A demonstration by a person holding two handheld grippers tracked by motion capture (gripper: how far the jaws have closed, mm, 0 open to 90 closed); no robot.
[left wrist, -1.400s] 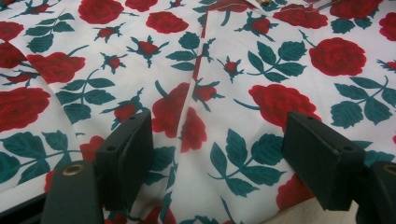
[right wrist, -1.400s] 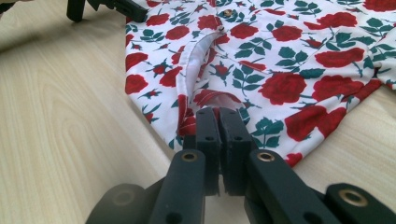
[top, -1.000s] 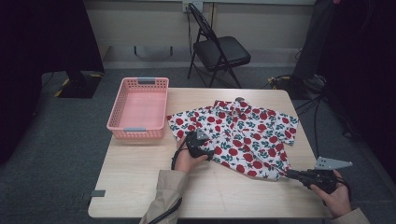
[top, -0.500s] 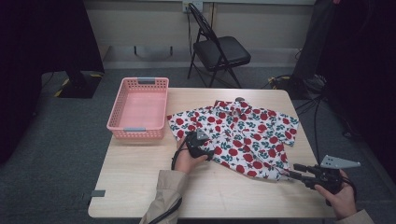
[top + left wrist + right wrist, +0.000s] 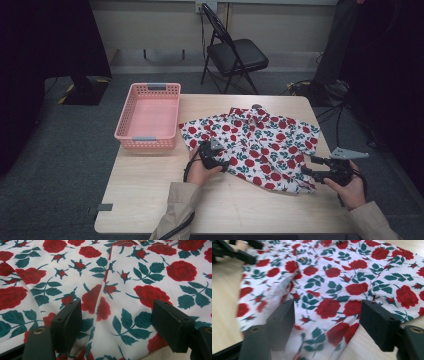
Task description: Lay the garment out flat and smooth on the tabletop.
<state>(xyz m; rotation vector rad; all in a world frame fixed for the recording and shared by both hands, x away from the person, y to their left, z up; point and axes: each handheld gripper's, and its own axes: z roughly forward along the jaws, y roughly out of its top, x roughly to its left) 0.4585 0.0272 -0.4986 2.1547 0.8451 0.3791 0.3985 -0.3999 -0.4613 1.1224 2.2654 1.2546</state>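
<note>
A pale wooden desk (image 5: 150, 200) on grey carpet (image 5: 60, 175) carries a rose-print shirt (image 5: 265, 140) spread at centre and a pink basket (image 5: 148, 117) at 10 o'clock. Left gripper (image 5: 222, 163) rests wide-fingered on the shirt; right gripper (image 5: 306, 167), fingers just opened, grips nothing. A black folding chair (image 5: 232, 52) stands at 12.

Shirt (image 5: 352, 287) edge blurred near right gripper (image 5: 327, 322)
</note>
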